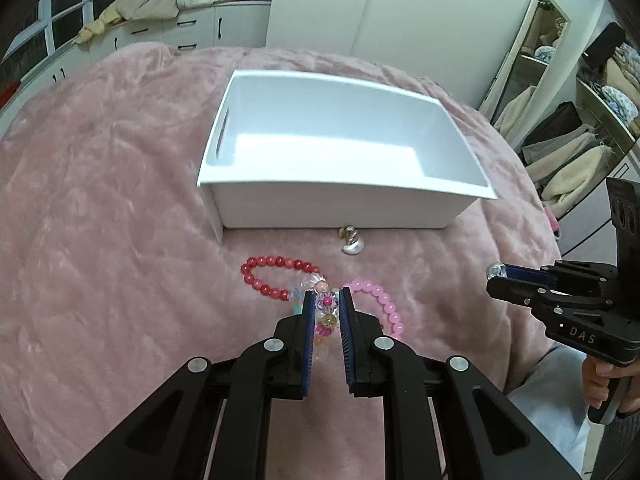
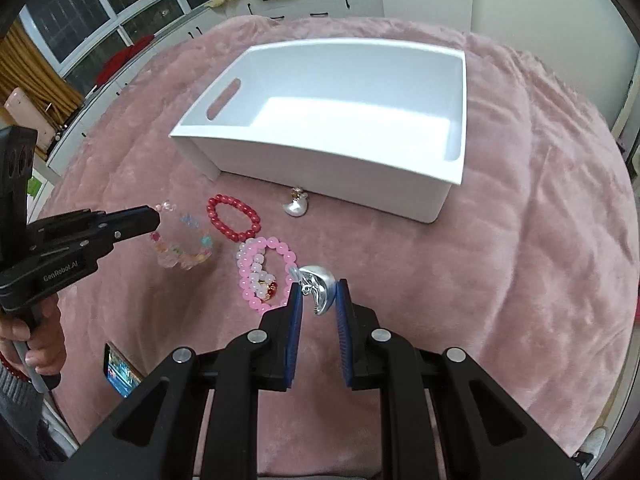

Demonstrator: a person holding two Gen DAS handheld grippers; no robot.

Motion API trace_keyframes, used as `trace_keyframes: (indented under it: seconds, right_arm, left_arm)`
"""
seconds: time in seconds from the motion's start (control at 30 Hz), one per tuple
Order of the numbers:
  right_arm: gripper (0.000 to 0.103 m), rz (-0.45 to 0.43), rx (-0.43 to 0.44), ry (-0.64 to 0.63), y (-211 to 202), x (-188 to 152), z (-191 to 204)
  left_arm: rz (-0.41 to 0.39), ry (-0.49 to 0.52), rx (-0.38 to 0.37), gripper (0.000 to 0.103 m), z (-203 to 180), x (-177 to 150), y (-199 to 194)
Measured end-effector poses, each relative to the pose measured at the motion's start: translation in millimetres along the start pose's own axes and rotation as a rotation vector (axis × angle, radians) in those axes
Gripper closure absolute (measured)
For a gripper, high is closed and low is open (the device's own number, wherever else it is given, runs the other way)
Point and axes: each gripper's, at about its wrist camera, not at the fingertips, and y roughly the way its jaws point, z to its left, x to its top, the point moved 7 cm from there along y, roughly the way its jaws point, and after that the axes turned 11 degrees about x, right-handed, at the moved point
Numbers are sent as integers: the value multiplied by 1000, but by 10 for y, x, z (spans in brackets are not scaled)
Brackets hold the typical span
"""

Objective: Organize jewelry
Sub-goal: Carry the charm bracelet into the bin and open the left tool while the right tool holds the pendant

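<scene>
— What are your grippers on?
— Your right gripper [image 2: 319, 296] clamps a shiny silver crescent charm [image 2: 319, 288] above the pink plush blanket [image 2: 520, 280]. Your left gripper [image 1: 328, 306] pinches the clear multicoloured flower-bead bracelet [image 1: 325, 312].
— And room?
— The open white plastic bin [image 2: 336, 168] sits just ahead, red bead bracelet [image 2: 232, 218] near it.
</scene>
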Motion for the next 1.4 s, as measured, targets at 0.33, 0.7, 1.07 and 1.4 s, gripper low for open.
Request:
trace_keyframes:
  seconds: [0.33, 0.7, 1.07, 1.4]
  right_arm:
    - [86, -55, -12, -45, -347, 192, 67]
    - [86, -90, -15, -60, -504, 445, 42]
    - [86, -129, -26, -39, -517, 886, -182]
    - [86, -93, -29, 11, -133, 1095, -475]
  left_arm:
    - [-49, 40, -7, 86, -149, 183, -315]
    - [-100, 95, 2, 86, -361, 552, -586]
    - [-132, 134, 37, 86, -416, 1038, -587]
    - [-107, 128, 93, 86, -343, 1416, -186]
